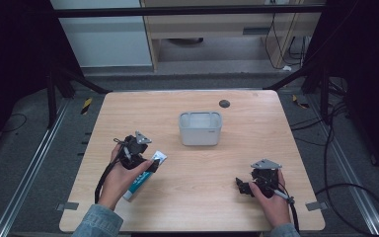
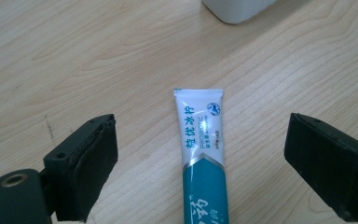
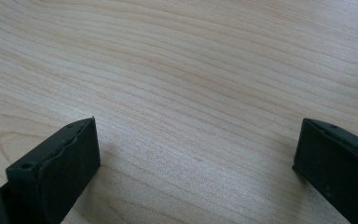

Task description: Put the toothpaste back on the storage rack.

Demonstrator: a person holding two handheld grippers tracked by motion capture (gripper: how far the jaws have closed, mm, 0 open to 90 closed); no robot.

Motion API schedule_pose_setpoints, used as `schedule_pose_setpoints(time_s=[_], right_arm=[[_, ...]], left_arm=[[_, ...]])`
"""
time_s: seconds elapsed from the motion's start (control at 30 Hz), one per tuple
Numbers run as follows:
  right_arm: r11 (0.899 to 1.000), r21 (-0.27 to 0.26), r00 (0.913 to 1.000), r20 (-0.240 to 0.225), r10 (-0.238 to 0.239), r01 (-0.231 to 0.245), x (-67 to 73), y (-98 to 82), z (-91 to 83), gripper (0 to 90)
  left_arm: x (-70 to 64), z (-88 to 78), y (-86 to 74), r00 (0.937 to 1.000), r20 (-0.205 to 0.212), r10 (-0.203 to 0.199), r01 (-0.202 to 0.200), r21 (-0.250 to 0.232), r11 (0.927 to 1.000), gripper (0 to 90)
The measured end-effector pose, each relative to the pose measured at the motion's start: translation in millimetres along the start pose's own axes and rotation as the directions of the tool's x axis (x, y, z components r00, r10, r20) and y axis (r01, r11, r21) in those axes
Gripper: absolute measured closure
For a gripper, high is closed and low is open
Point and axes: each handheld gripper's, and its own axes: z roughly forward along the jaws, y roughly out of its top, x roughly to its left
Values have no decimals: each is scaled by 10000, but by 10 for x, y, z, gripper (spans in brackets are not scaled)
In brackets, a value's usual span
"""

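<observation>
A white and teal toothpaste tube (image 2: 203, 154) lies flat on the wooden table (image 1: 192, 163), its crimped white end pointing toward a grey bin (image 1: 200, 128). My left gripper (image 2: 200, 163) hovers over the tube with its jaws wide apart, one on each side, and neither pad touches it. In the high view the left gripper (image 1: 145, 160) sits over the tube (image 1: 140, 181) at the table's left front. At the right front my right gripper (image 1: 241, 185) is low over bare wood; the right gripper view shows that gripper (image 3: 196, 163) open with nothing between its jaws.
The grey rectangular bin stands near the table's middle, a corner of that bin (image 2: 237, 9) at the top of the left gripper view. A dark round grommet (image 1: 224, 103) sits near the far edge. Cables (image 1: 345, 187) lie on the floor to the right.
</observation>
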Motion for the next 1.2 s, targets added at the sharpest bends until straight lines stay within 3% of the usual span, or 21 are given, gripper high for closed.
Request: schedule_pose_setpoints(time_s=[0.07, 0.13, 0.17, 0.2, 0.53, 0.67, 0.8, 0.9, 1.2], right_arm=[[9996, -72, 9996, 131, -268, 269, -14, -6, 12, 4], [10000, -1, 10000, -3, 2, -2, 0, 0, 0, 4], [9997, -66, 9996, 120, -239, 239, -12, -6, 11, 4], [10000, 2, 10000, -2, 6, -6, 0, 0, 0, 4], [9999, -47, 9999, 67, -117, 117, -6, -3, 7, 4], [9999, -41, 9999, 69, -137, 137, -7, -3, 6, 4], [9999, -47, 9999, 71, -114, 115, -6, -3, 7, 4], [9999, -40, 9999, 74, -134, 134, -7, -3, 7, 4], [9999, -39, 9999, 66, -129, 130, -7, -3, 6, 4]], left_arm=[[-12, 29, -3, 10000, 65, -28, 27, 80, 10000, 83], [-29, 58, -7, 9999, 170, 12, -15, 183, 9998, 80], [-37, 71, -4, 9998, 195, 71, -76, 266, 9996, 79], [-43, 78, 2, 9997, 191, 119, -124, 297, 9995, 80], [5, 169, 28, 9998, 204, 8, -18, 490, 9988, 147], [35, 244, 13, 9998, 135, -113, 100, 892, 9960, 244], [20, 361, -25, 9993, 369, -16, -38, 1442, 9895, 322], [10, 420, -54, 9992, 406, -56, -9, 1585, 9874, 392], [20, 522, -65, 9987, 495, -141, 44, 1903, 9817, 493]])
